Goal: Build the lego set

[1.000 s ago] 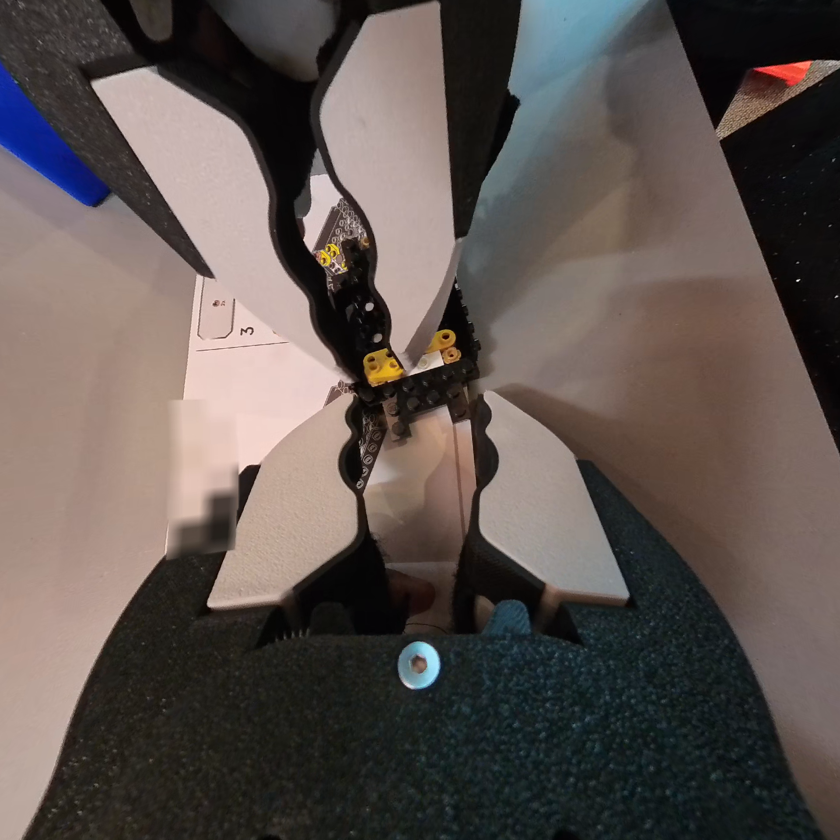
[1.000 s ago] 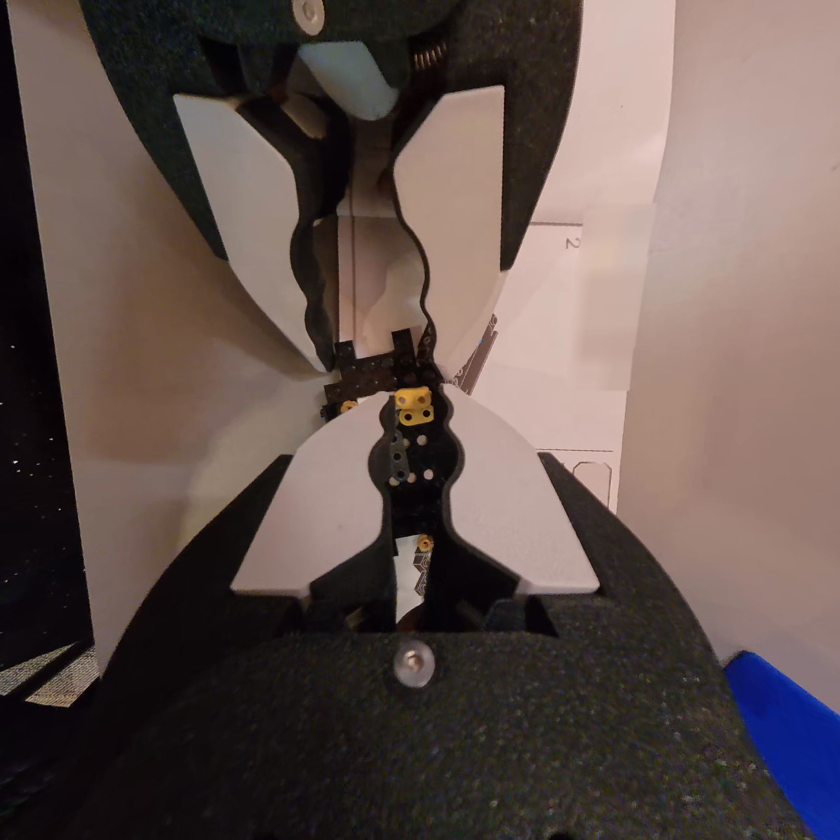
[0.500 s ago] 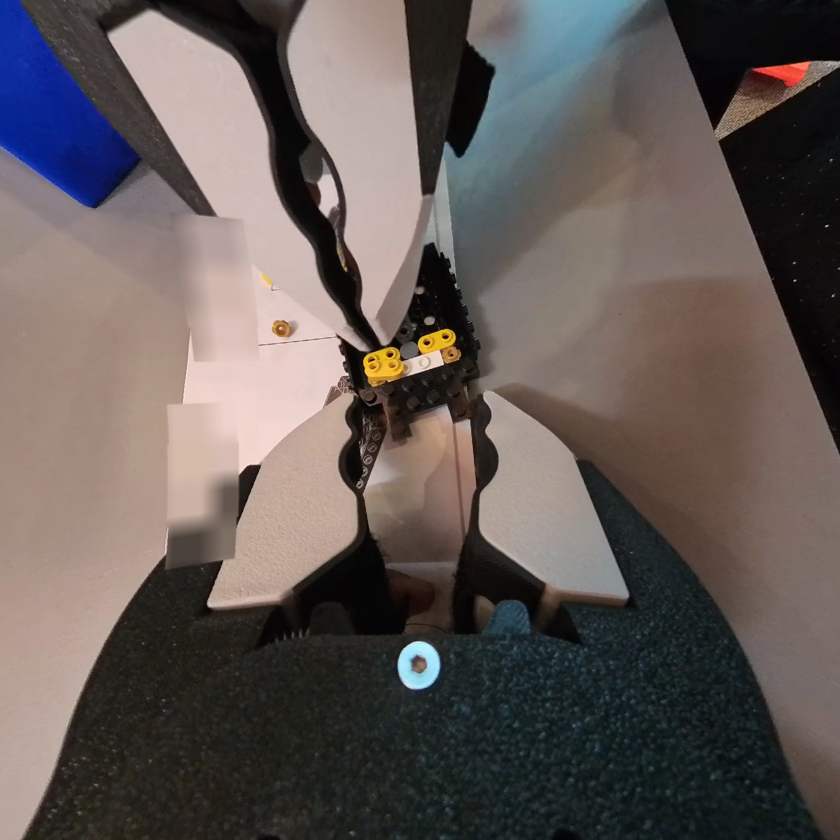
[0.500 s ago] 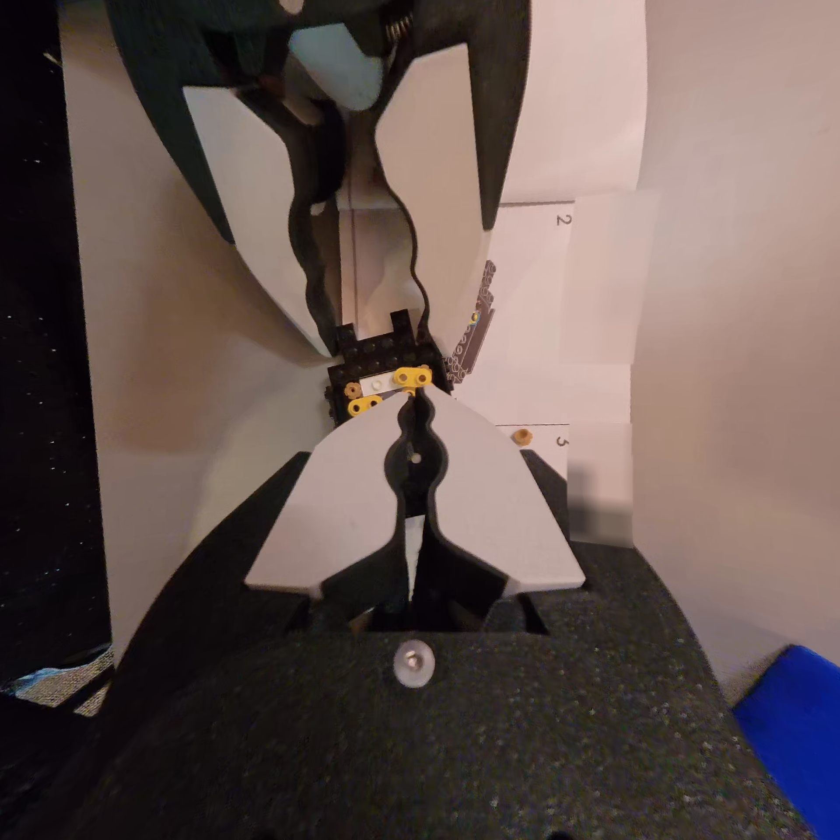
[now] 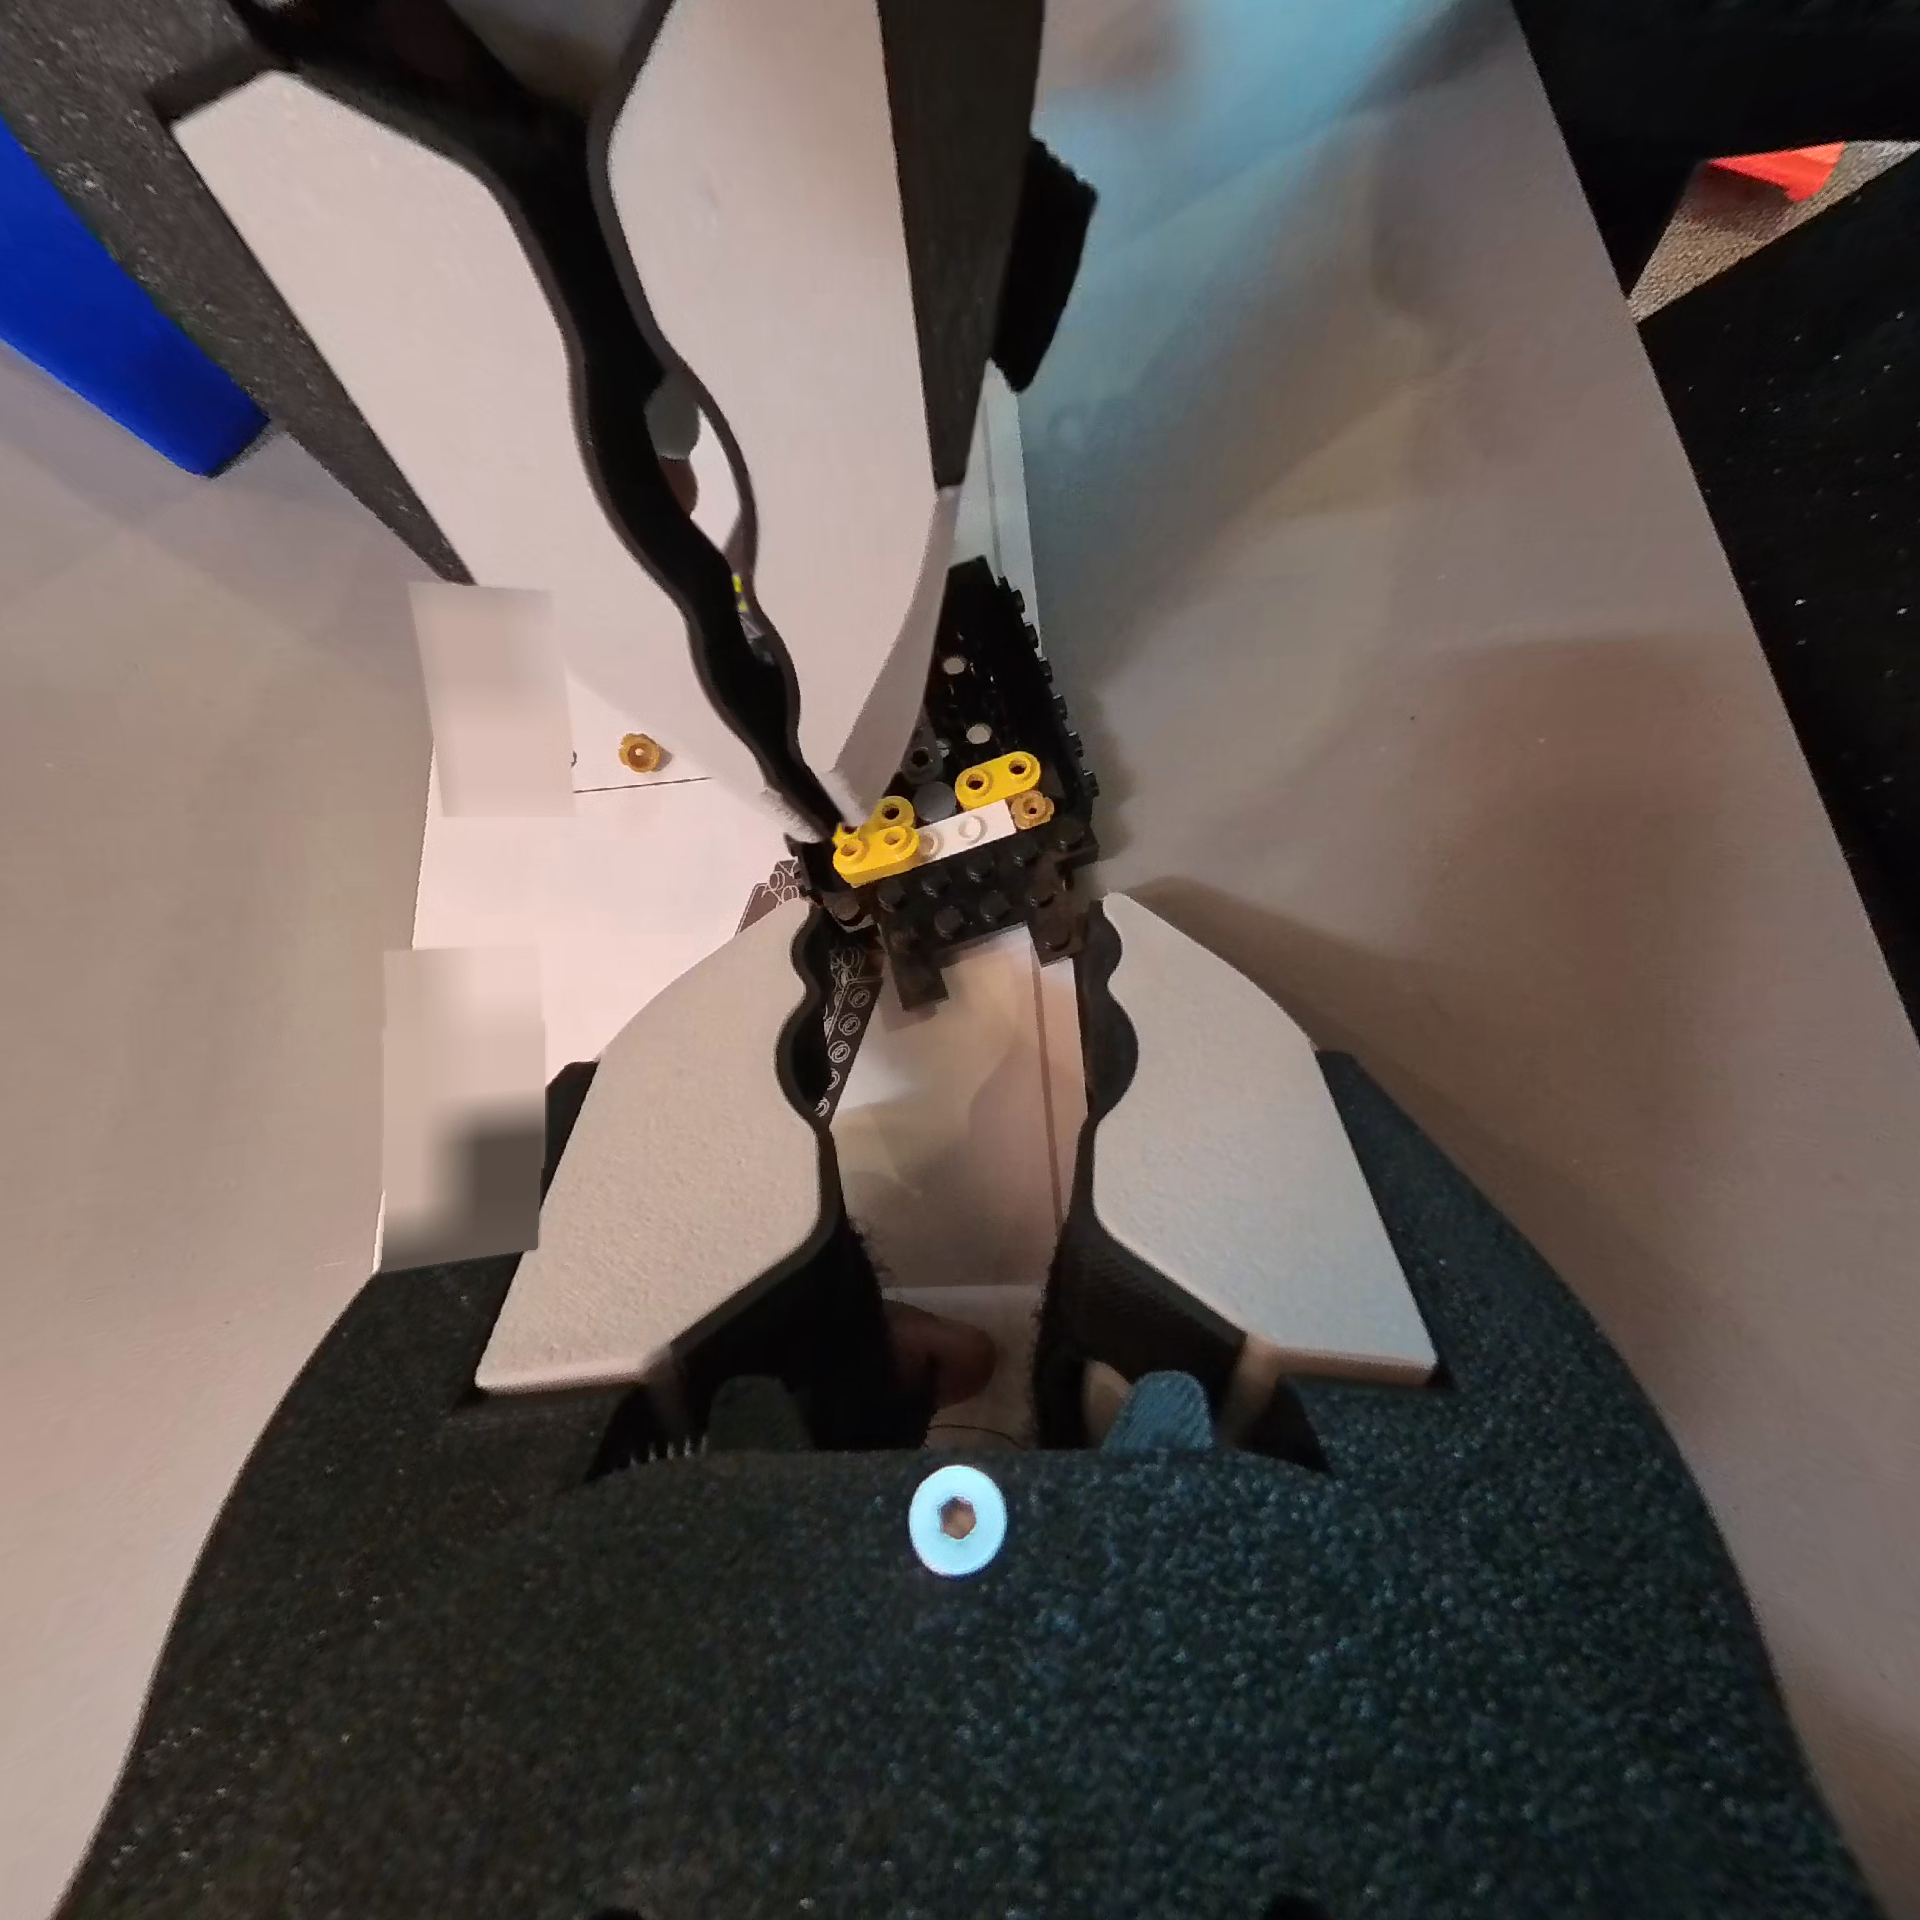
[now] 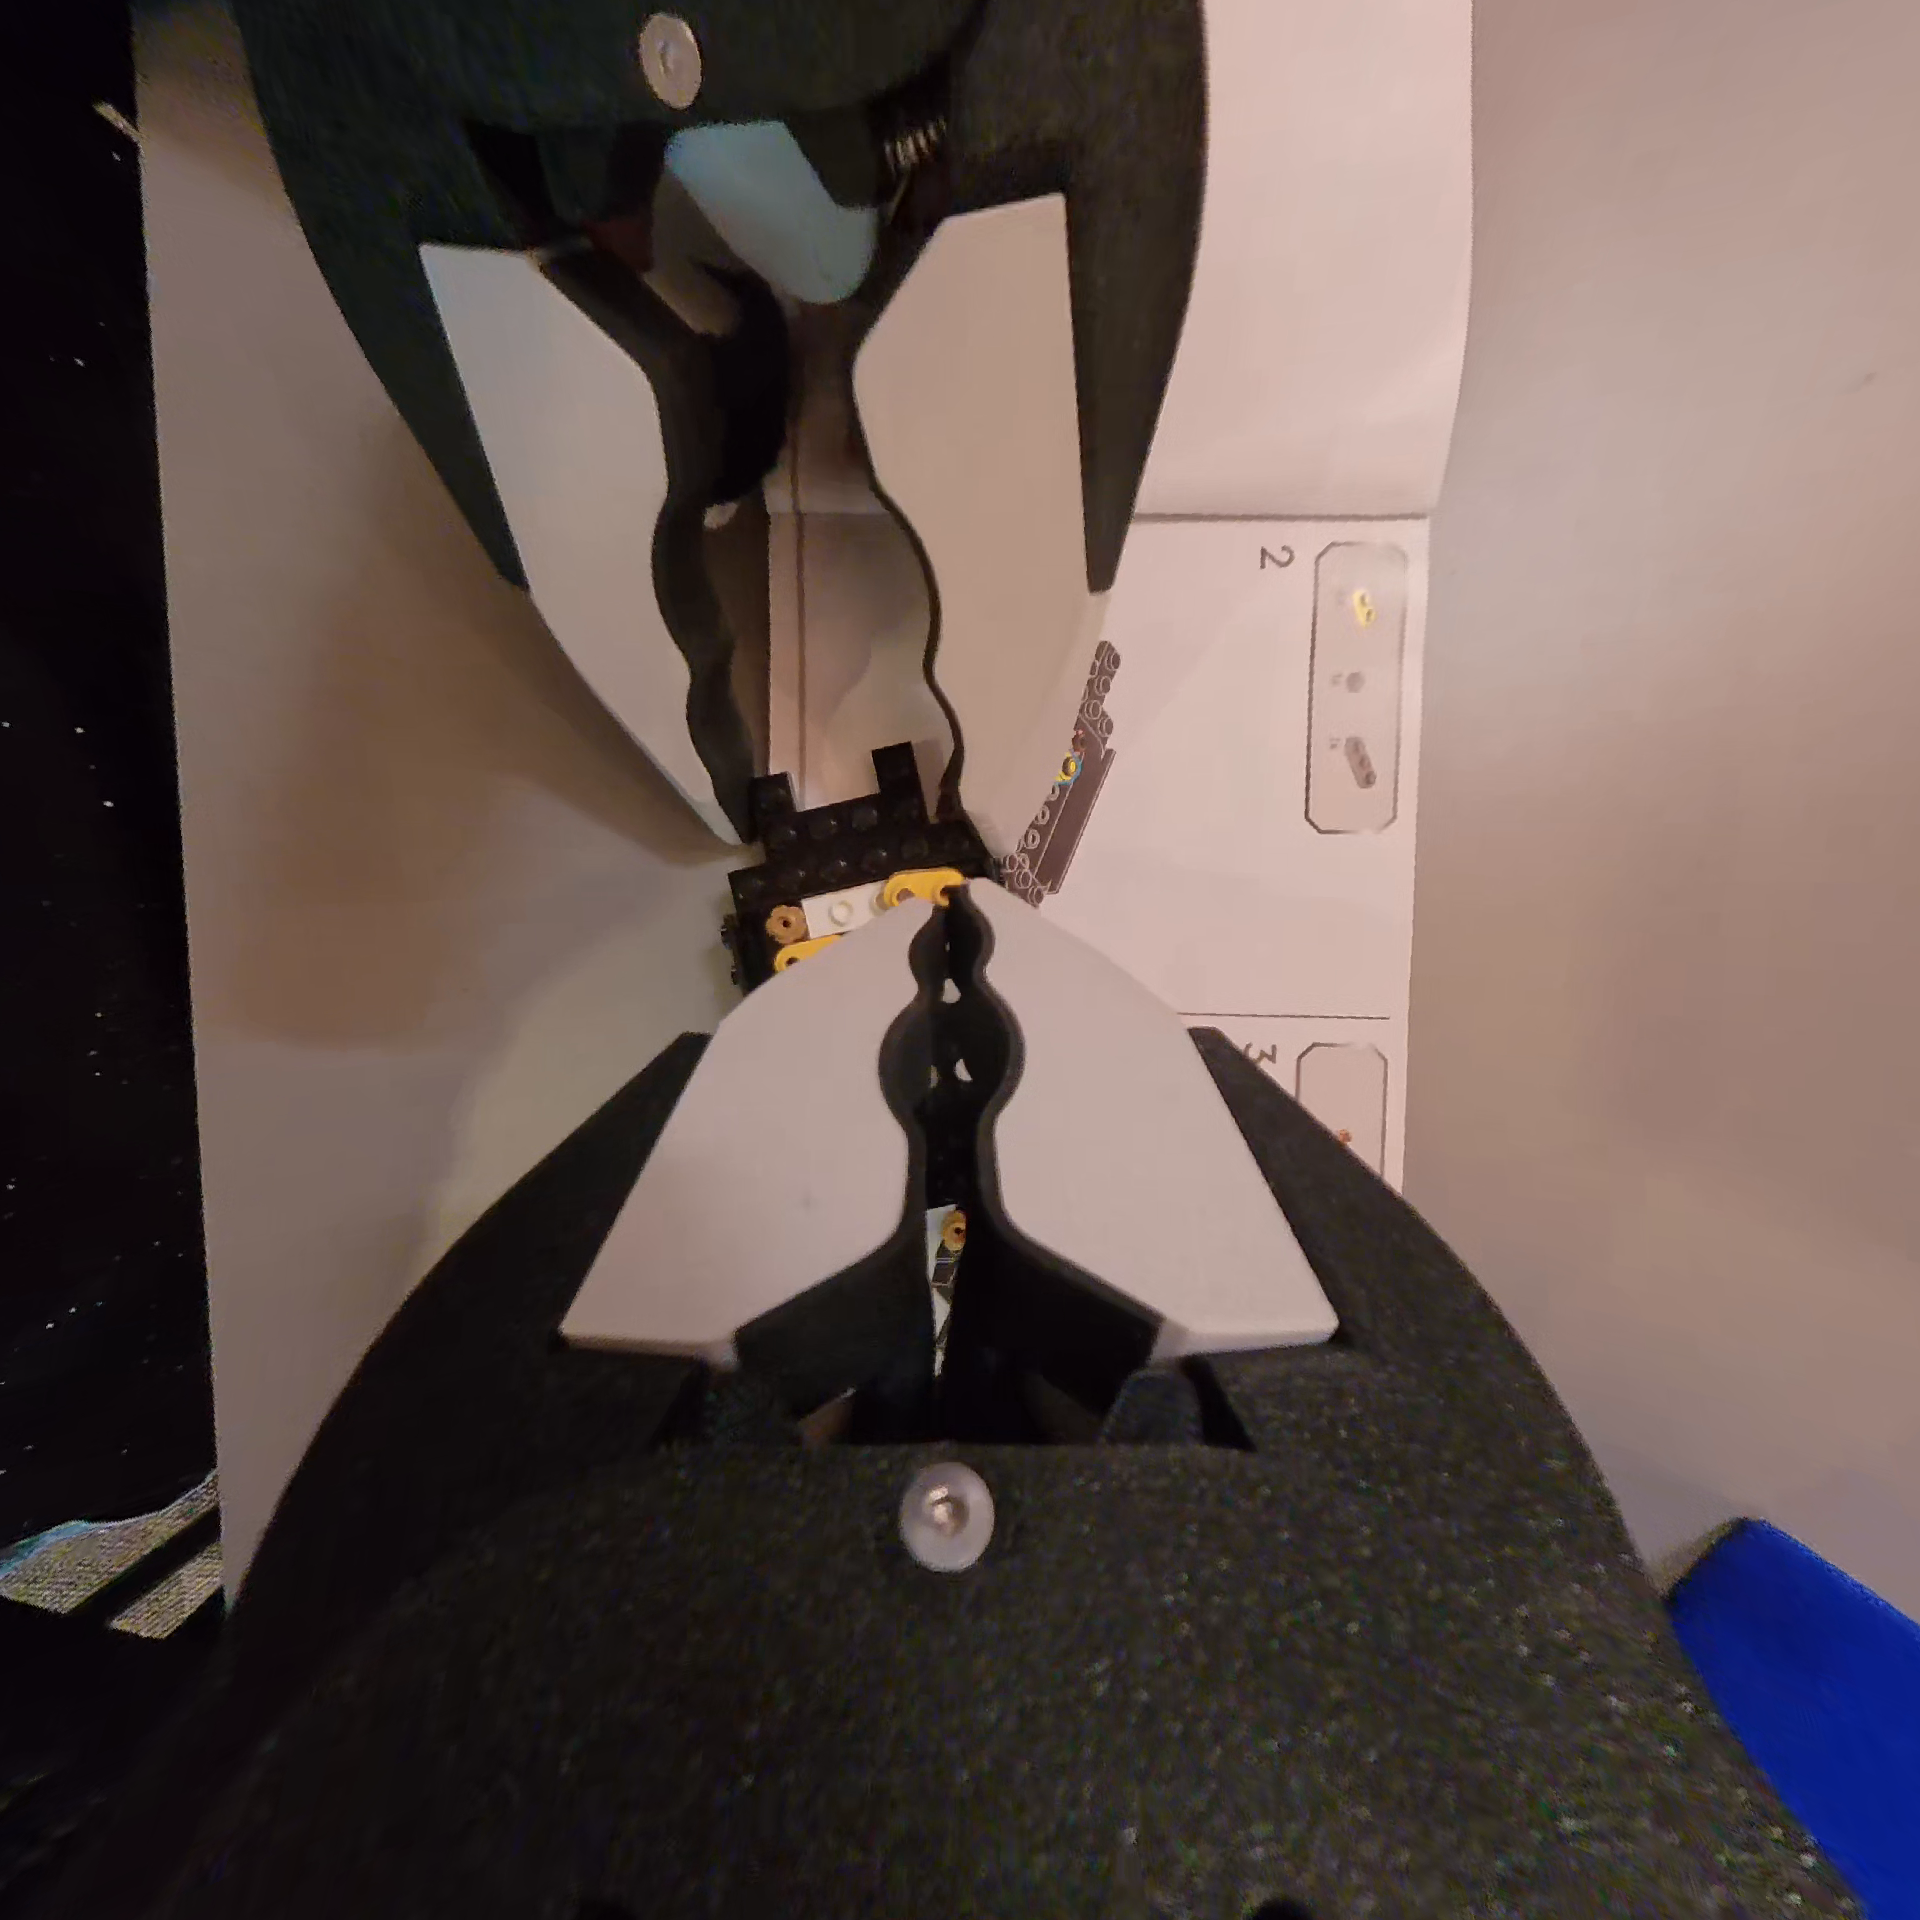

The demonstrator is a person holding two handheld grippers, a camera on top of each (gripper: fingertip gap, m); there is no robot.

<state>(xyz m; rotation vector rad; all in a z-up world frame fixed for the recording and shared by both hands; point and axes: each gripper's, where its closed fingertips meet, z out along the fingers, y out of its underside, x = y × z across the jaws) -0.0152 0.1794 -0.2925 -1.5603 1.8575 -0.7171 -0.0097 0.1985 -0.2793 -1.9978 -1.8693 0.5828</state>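
My left gripper [image 5: 951,925] is shut on a black brick assembly [image 5: 966,894], with one fingertip on each side of its near end. On the assembly sit two yellow two-hole plates [image 5: 873,842] [image 5: 997,779], a white plate [image 5: 971,831] and a gold round stud [image 5: 1031,808]. My right gripper [image 5: 821,821] comes in from above, shut, with its joined tips against the nearer yellow plate. In the right wrist view my right gripper [image 6: 948,904] is shut at the yellow plate [image 6: 914,888]. Beyond it the left gripper [image 6: 842,805] clamps the assembly [image 6: 852,831].
A white instruction sheet [image 5: 582,883] lies under both grippers on a pale table. A loose gold round stud [image 5: 639,750] rests on it to the left. A blue box [image 5: 94,343] stands far left. A dark surface [image 5: 1818,623] and a red object [image 5: 1777,171] are at the right. The grippers are tip to tip, or close to it.
My right gripper's fingers came together, drew back from over the assembly, then its joined tips moved down against the near yellow plate. My left gripper kept its hold on the black assembly.
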